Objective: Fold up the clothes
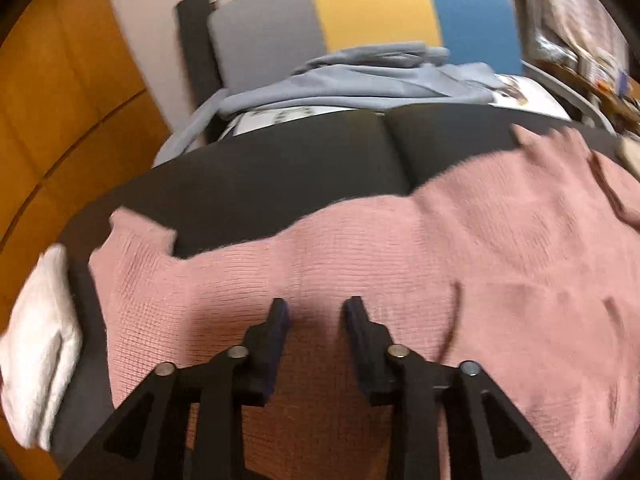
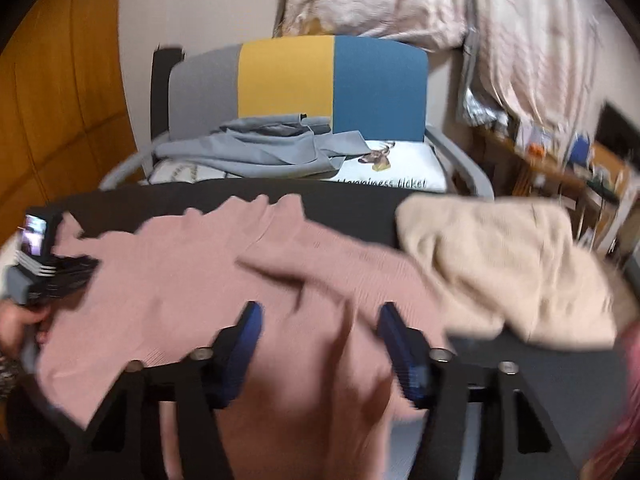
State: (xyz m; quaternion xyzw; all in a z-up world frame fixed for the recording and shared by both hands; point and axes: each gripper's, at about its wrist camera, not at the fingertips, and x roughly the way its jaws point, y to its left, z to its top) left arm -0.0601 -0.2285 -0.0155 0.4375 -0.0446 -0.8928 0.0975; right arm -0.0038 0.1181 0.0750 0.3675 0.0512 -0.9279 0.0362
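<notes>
Pink sweater (image 1: 360,280) lies spread across the bench (image 1: 280,176) for folding; left tongs (image 1: 316,316) and right tongs (image 2: 320,320) hover apart, empty.

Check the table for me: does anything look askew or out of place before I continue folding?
The pink sweater lies rumpled and skewed, with creases across it. The beige garment is heaped unfolded beside it, overlapping its edge. Nothing looks spilled or damaged.
</notes>
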